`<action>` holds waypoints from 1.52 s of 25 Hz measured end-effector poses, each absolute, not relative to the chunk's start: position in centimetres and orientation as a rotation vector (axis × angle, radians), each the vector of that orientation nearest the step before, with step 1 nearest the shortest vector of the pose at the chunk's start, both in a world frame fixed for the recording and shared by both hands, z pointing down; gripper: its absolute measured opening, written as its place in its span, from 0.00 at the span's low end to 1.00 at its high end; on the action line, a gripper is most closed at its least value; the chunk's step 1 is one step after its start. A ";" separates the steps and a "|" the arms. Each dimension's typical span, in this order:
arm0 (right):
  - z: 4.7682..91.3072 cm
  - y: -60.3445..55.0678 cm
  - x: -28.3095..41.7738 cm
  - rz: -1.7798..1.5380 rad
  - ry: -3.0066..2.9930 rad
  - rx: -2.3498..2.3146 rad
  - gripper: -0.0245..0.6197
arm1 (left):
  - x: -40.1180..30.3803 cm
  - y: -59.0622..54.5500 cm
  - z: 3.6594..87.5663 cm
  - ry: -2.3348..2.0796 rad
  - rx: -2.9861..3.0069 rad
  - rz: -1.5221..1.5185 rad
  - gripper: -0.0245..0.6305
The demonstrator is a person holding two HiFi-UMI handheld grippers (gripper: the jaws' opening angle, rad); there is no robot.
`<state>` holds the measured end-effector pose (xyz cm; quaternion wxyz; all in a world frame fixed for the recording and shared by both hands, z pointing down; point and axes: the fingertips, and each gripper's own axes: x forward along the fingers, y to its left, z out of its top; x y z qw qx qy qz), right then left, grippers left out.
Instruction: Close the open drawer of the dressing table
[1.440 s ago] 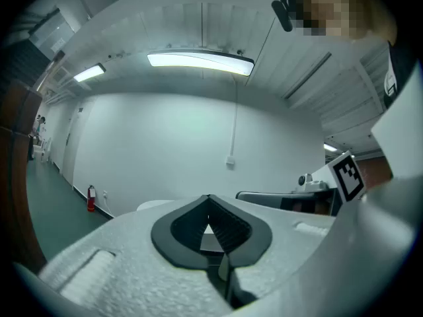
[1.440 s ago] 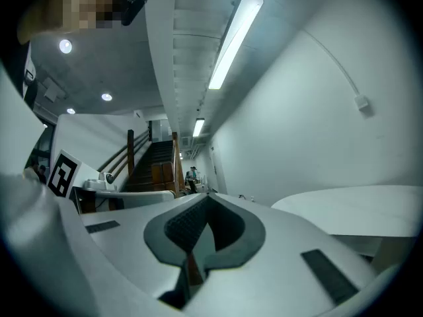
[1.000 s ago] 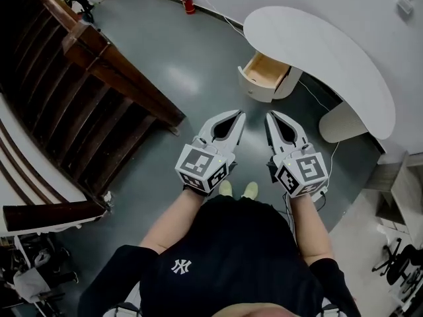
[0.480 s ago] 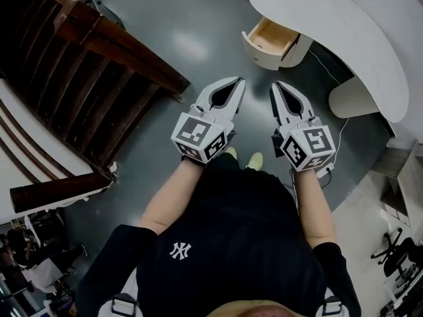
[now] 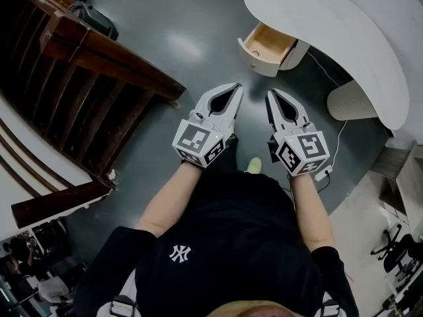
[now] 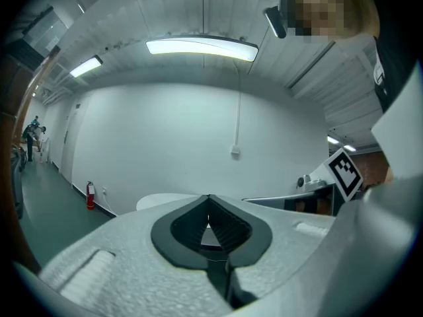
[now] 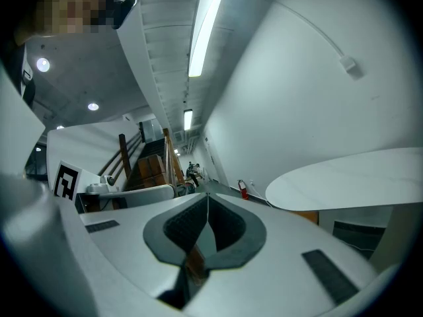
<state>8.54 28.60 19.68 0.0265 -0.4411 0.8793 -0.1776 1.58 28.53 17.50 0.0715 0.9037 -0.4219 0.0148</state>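
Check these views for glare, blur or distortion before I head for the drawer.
Head view: sharp and evenly lit, with one soft glare patch on the floor, apart from the open drawer. Left gripper view: strong fisheye bend, dark corners, ceiling light blown out. Right gripper view: same bend, curving the tabletop; its light strip is overexposed too.

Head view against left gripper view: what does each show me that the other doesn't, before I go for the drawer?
Only the head view: the open drawer, wooden inside, standing out from the dressing table, and the grey floor between it and the person's shoe. Only the left gripper view: the ceiling light and the wall behind the table. Both: the table's white top, and the left gripper, jaws together with nothing between them.
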 end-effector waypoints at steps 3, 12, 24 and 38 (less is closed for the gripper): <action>21.2 25.3 8.4 -0.584 2.703 -1.402 0.07 | 1.5 25.0 18.6 -1.227 2.734 0.051 0.05; 28.9 14.0 5.6 -0.795 2.637 -1.527 0.07 | -0.3 12.8 25.1 -1.049 2.760 0.150 0.05; 46.1 6.0 3.5 -1.131 2.444 -1.807 0.15 | -2.1 3.1 38.0 -0.837 2.722 0.239 0.05; 65.4 3.1 4.5 -1.445 2.163 -1.942 0.23 | -1.6 0.1 52.3 -0.819 2.651 0.287 0.05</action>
